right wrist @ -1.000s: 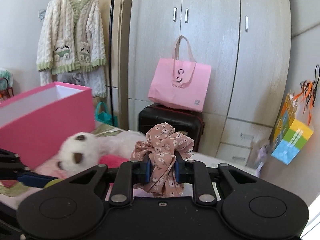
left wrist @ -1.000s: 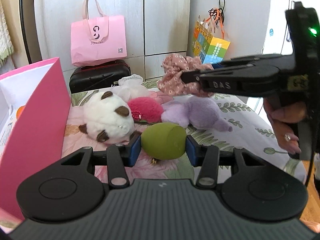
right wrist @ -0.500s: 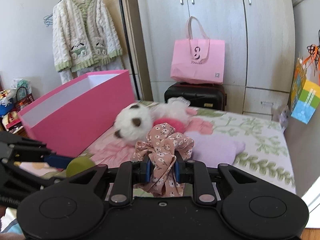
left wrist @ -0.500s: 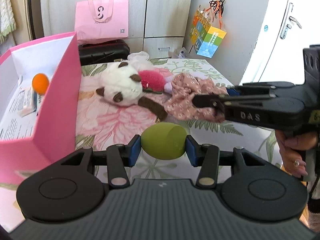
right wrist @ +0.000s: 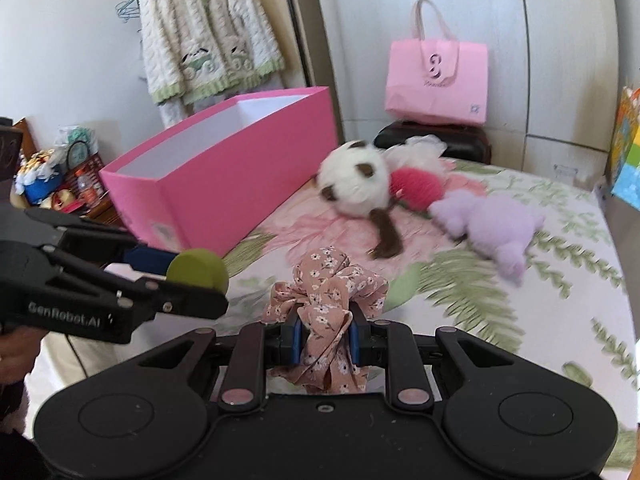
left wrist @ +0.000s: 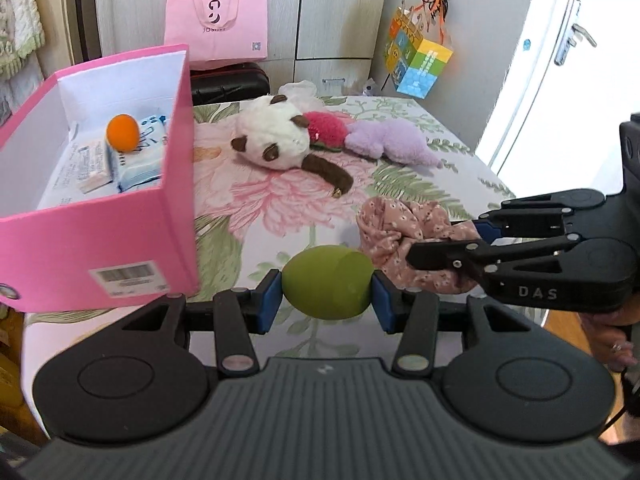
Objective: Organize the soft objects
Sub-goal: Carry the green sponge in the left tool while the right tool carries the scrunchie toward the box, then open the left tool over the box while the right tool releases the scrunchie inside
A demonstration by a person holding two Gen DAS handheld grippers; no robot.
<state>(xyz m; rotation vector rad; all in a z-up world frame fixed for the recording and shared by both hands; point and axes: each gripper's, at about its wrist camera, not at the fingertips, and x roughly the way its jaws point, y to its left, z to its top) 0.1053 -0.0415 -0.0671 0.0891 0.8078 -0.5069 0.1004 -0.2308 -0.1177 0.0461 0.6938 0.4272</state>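
Observation:
My left gripper (left wrist: 327, 294) is shut on a green sponge egg (left wrist: 326, 282), held above the bed near the pink box (left wrist: 120, 236). My right gripper (right wrist: 325, 338) is shut on a pink floral scrunchie (right wrist: 328, 280), just right of the left gripper; it also shows in the left wrist view (left wrist: 400, 232). The green sponge egg shows in the right wrist view (right wrist: 198, 270). A white panda plush (left wrist: 276, 138), a red plush (left wrist: 324, 130) and a purple plush (left wrist: 388, 144) lie together on the floral bedsheet (left wrist: 280, 200). The box holds an orange ball (left wrist: 123, 131) and tissue packs (left wrist: 138, 156).
A pink tote bag (left wrist: 218, 24) sits on a black suitcase (left wrist: 230, 80) behind the bed. A colourful bag (left wrist: 420, 60) hangs on the wardrobe at right. A cardigan (right wrist: 208, 36) hangs left. The bed's right edge drops to the floor.
Both grippers have pulled back and risen from the plush pile toward the bed's near end, each keeping its object. The open pink box has come fully into view at left.

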